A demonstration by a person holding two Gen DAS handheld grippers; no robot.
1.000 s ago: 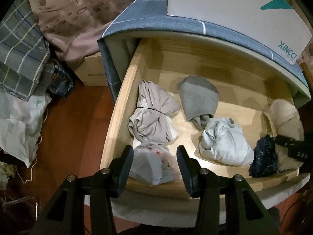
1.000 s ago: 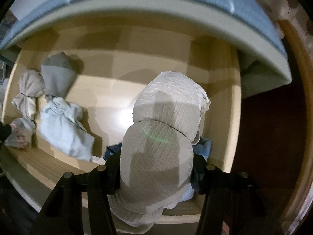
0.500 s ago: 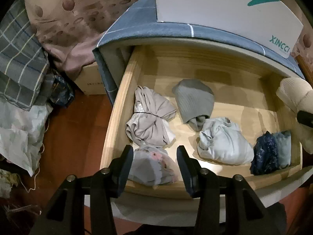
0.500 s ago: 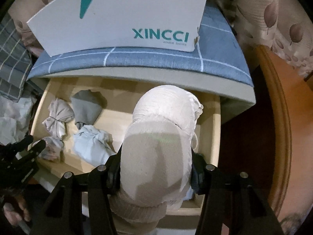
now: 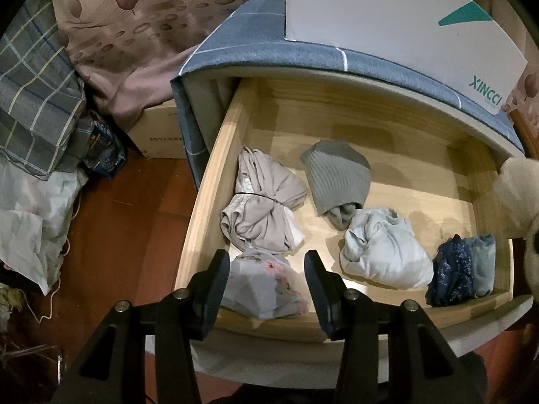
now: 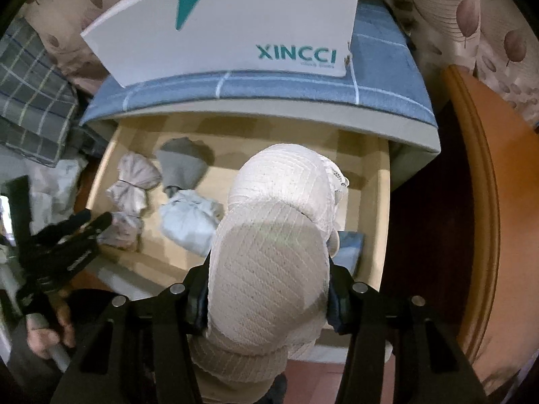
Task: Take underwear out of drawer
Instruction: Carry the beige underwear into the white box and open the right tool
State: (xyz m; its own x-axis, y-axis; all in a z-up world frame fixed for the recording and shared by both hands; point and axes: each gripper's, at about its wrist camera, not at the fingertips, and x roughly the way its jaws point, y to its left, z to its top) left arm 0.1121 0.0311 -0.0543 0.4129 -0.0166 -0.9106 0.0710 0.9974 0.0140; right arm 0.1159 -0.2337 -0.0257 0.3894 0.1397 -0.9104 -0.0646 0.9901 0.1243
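The wooden drawer (image 5: pixel 209 202) stands pulled open and also shows in the right wrist view (image 6: pixel 382 208). My right gripper (image 6: pixel 267 299) is shut on a cream ribbed underwear bundle (image 6: pixel 279 235) and holds it above the drawer's right front corner; the bundle shows at the right edge of the left wrist view (image 5: pixel 518 198). My left gripper (image 5: pixel 266 282) is open, just above a pale floral bundle (image 5: pixel 262 286) at the drawer's front left. A beige bundle (image 5: pixel 262 208), a grey one (image 5: pixel 337 178), a light blue one (image 5: pixel 384 249) and a dark blue one (image 5: pixel 461 269) lie inside.
A white XINCCI box (image 6: pixel 235 23) sits on the blue checked cabinet top (image 6: pixel 380 80). A cardboard box (image 5: pixel 158 134) and piled cloth (image 5: pixel 33 107) lie on the floor at the left. An orange wooden edge (image 6: pixel 485 202) stands at the right.
My right gripper has lifted the cream bundle up out of the drawer and drawn back. My left gripper has stayed open over the floral bundle.
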